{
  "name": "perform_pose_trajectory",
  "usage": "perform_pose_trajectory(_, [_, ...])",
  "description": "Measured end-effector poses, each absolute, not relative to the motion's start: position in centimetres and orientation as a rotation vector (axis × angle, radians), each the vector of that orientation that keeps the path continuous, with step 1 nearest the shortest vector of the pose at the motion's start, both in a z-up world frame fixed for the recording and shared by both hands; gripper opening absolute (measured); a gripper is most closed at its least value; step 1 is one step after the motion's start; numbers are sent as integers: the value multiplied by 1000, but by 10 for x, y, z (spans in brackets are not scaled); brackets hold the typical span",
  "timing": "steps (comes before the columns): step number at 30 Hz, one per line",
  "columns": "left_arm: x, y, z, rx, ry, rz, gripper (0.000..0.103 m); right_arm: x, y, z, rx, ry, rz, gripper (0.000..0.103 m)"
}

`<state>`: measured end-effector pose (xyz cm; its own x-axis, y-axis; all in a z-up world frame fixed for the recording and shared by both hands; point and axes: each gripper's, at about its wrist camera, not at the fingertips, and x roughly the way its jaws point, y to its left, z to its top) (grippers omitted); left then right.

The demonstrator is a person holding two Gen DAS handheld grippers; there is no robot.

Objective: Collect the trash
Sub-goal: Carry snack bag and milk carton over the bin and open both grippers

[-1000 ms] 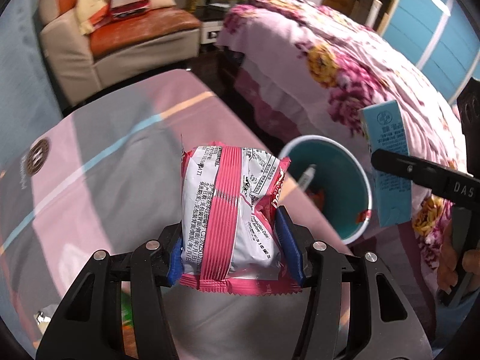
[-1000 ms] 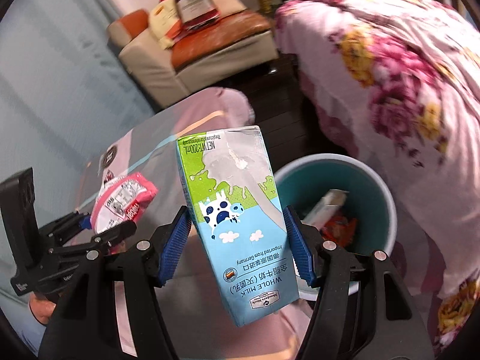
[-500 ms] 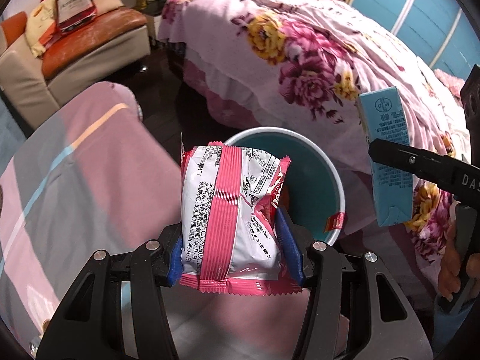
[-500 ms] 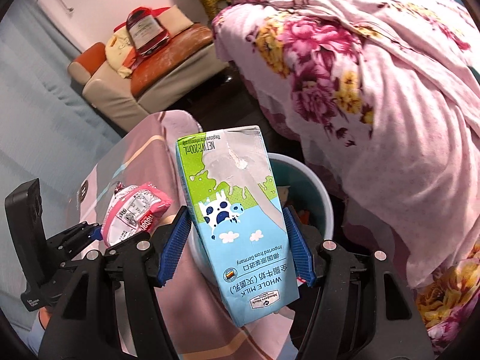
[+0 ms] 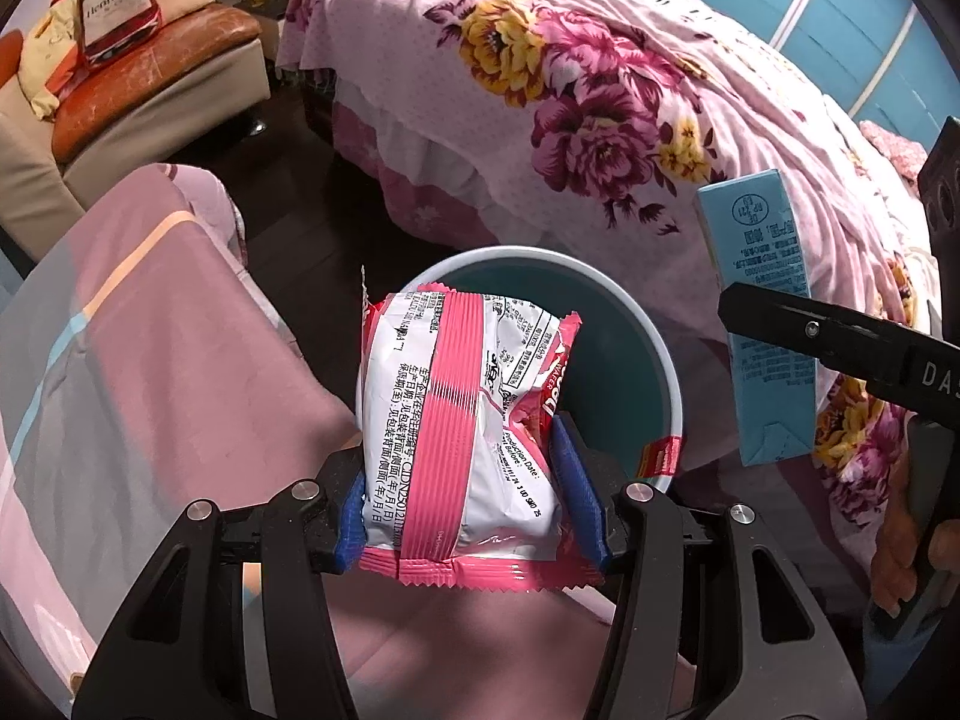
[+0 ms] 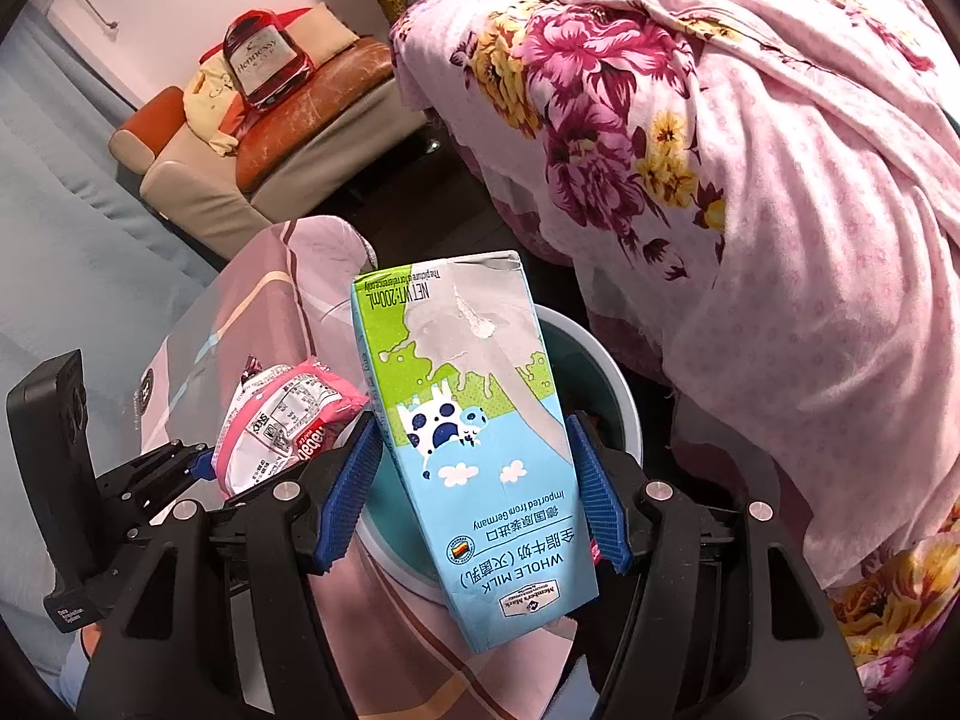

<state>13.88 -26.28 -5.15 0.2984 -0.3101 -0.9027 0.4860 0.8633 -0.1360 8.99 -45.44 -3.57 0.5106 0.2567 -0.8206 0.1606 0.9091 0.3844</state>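
Observation:
My left gripper (image 5: 471, 492) is shut on a pink and white snack packet (image 5: 462, 420), held upright just before the near rim of a teal trash bin (image 5: 624, 336). My right gripper (image 6: 477, 480) is shut on a blue and green milk carton (image 6: 474, 438), held upside down over the bin (image 6: 618, 396), which it mostly hides. The carton also shows at the right of the left wrist view (image 5: 762, 306); the packet shows left of the carton in the right wrist view (image 6: 282, 426). The bin's contents are hidden.
A bed with a pink floral cover (image 5: 600, 90) stands behind and right of the bin. A pink striped covered surface (image 5: 150, 360) lies at the left. A beige and orange sofa (image 6: 270, 138) with a red bag stands far back.
Both grippers have moved toward the bin with their loads. The bin now sits closer, directly behind the packet and the carton. Both grips are unchanged.

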Motion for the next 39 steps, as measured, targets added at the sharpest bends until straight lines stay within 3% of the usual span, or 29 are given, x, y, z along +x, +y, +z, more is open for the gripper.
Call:
perform_pose_trajectory(5, [143, -264, -53, 165, 1154, -548, 60, 93, -457, -34, 446, 1040, 44, 60])
perform_pose_trajectory(7, [143, -265, -53, 159, 1149, -550, 74, 93, -458, -34, 443, 1043, 36, 60])
perform_pose_trajectory(12, [144, -260, -53, 159, 1140, -525, 89, 95, -456, -35, 437, 1052, 31, 60])
perform_pose_trajectory(34, [138, -206, -55, 99, 1156, -452, 90, 114, -415, -51, 365, 1129, 35, 62])
perform_pose_trajectory(39, [139, -194, -54, 75, 1159, -443, 90, 118, -404, -51, 353, 1141, 40, 72])
